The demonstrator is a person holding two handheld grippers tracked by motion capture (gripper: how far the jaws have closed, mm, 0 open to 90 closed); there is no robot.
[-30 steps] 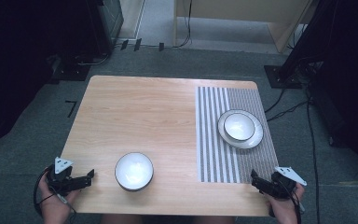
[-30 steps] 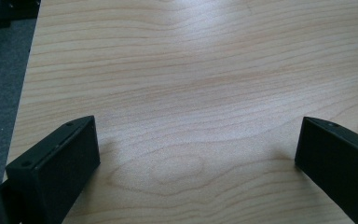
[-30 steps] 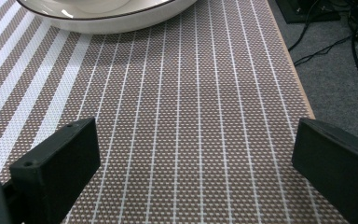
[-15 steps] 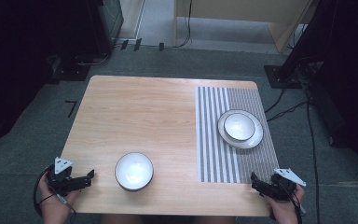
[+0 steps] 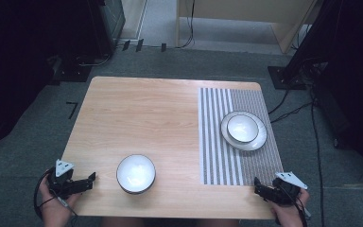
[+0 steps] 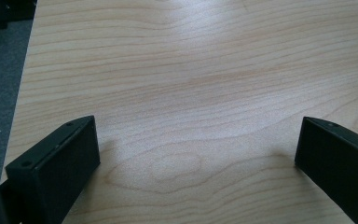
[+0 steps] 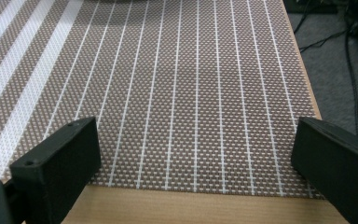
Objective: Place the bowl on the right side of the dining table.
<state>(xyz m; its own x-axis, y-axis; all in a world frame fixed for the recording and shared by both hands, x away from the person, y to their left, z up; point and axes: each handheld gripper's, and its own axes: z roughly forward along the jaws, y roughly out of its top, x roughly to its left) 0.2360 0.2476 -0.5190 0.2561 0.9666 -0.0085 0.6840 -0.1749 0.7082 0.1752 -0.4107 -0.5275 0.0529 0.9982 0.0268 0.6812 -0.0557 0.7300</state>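
Note:
A white bowl [image 5: 135, 173] stands alone near the front edge of the wooden table [image 5: 142, 118]. A second white bowl [image 5: 242, 128] sits in a white plate [image 5: 260, 136] on the striped placemat [image 5: 217, 142] at the right. My left gripper [image 5: 90, 179] rests at the table's front left corner, to the left of the lone bowl, jaws wide apart over bare wood [image 6: 196, 116]. My right gripper [image 5: 256, 185] sits at the front right, open, jaws spread over the near edge of the placemat [image 7: 191, 93].
Dark carpet [image 5: 28, 156] surrounds the table. Cables [image 5: 288, 111] run on the floor at the right, past a black stand base [image 5: 288, 75]. Dark equipment [image 5: 104, 19] stands beyond the far left corner, and a light wooden cabinet [image 5: 246, 19] stands at the back.

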